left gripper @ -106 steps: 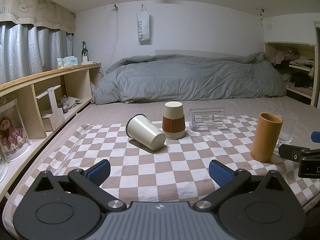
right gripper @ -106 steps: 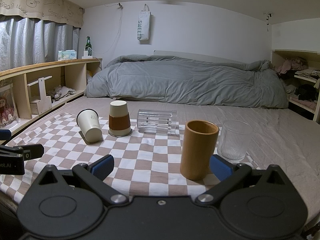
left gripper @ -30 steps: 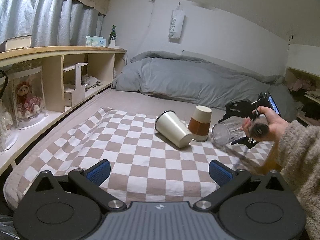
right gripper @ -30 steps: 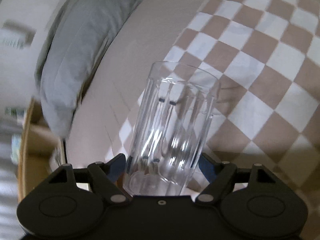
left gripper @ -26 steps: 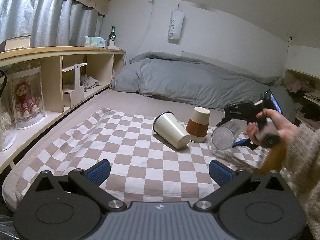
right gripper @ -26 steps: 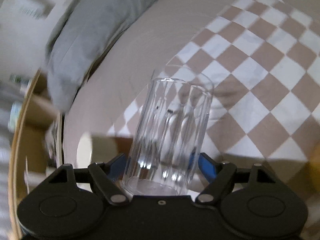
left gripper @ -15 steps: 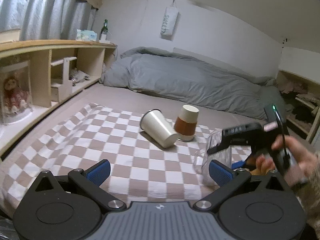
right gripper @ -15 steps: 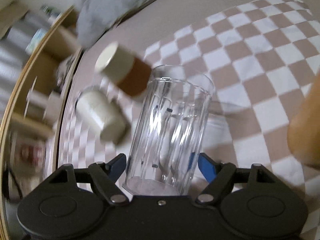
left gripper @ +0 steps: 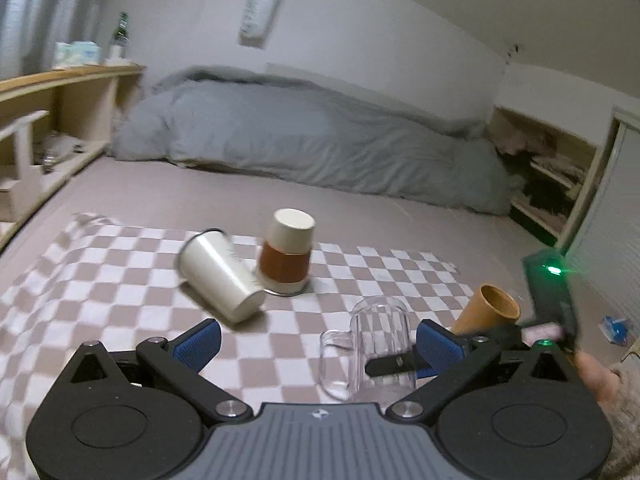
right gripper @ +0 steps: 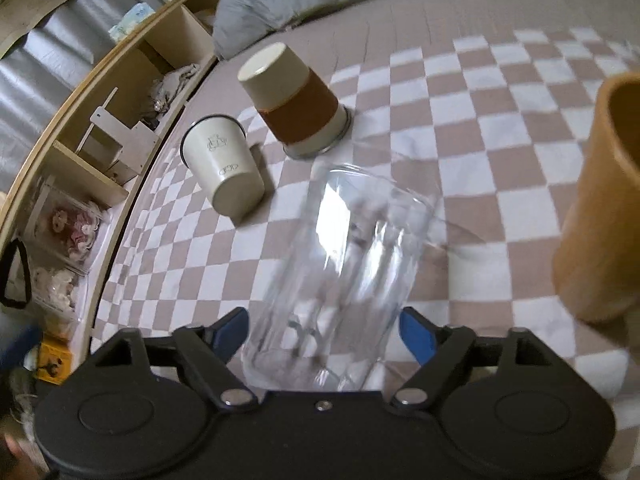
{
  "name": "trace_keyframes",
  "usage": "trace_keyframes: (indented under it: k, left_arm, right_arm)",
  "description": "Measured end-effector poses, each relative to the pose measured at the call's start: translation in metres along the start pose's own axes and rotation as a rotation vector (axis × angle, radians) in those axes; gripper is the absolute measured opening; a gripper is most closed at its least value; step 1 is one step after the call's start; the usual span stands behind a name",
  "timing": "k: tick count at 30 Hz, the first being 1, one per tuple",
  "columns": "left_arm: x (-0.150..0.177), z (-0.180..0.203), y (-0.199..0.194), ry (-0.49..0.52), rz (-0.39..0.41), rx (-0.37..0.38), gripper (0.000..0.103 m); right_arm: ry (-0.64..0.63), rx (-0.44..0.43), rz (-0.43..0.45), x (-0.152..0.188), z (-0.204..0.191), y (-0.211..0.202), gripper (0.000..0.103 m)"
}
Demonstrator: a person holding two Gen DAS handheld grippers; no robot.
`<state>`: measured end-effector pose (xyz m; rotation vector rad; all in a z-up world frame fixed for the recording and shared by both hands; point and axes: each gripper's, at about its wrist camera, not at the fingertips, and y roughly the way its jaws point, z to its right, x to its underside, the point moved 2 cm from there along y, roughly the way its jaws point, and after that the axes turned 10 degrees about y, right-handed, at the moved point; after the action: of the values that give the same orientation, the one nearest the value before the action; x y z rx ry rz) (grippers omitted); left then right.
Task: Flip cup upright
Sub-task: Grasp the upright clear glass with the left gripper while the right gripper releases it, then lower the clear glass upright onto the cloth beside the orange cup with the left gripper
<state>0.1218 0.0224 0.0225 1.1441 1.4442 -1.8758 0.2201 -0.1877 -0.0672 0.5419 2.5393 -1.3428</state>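
The right gripper [right gripper: 322, 334] is clamped on the clear glass cup [right gripper: 344, 276], with a blue finger [right gripper: 416, 334] on each side near its bottom. In the left view the glass cup [left gripper: 378, 344] stands mouth up on the checked cloth [left gripper: 120, 280], beside the tan cup [left gripper: 490, 308]. The left gripper [left gripper: 316, 344] hangs apart from it, fingers spread wide and holding nothing. Farther back, a white cup [left gripper: 218, 276] lies on its side, touching a brown-banded cup [left gripper: 286, 252] that sits upside down.
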Motion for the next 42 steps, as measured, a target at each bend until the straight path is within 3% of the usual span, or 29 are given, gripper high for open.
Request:
trace_keyframes:
  k: [5, 12, 18, 24, 27, 28, 32, 38, 42]
  left_arm:
    - [-0.016, 0.007, 0.063, 0.021, -0.129, 0.079, 0.098]
    - [-0.026, 0.031, 0.145, 0.089, -0.293, 0.151, 0.095]
    - [-0.025, 0.05, 0.188, 0.136, -0.39, 0.121, 0.095]
    - [-0.023, 0.061, 0.218, 0.108, -0.471, 0.158, 0.095]
    - [-0.021, 0.064, 0.229, 0.102, -0.511, 0.145, 0.084]
    - [-0.02, 0.065, 0.23, 0.112, -0.508, 0.126, 0.077]
    - [-0.021, 0.065, 0.224, 0.094, -0.48, 0.13, 0.076]
    - [-0.034, 0.069, 0.185, 0.063, -0.29, 0.171, 0.076]
    - [-0.04, 0.08, 0.165, 0.1, -0.161, 0.182, 0.076]
  right_arm:
    - [-0.094, -0.007, 0.057, 0.008, -0.001, -0.027, 0.093]
    - [-0.197, 0.06, 0.104, 0.036, 0.006, -0.068, 0.094]
    - [-0.217, 0.1, 0.119, 0.057, 0.023, -0.089, 0.094]
    - [-0.24, 0.122, 0.143, 0.064, 0.036, -0.103, 0.094]
    - [-0.23, 0.127, 0.157, 0.06, 0.042, -0.107, 0.094]
    - [-0.227, 0.127, 0.159, 0.061, 0.044, -0.108, 0.094]
    - [-0.211, 0.133, 0.17, 0.059, 0.051, -0.112, 0.094]
    - [-0.2, 0.123, 0.231, 0.056, 0.055, -0.127, 0.094]
    - [-0.204, 0.127, 0.274, 0.054, 0.056, -0.135, 0.094]
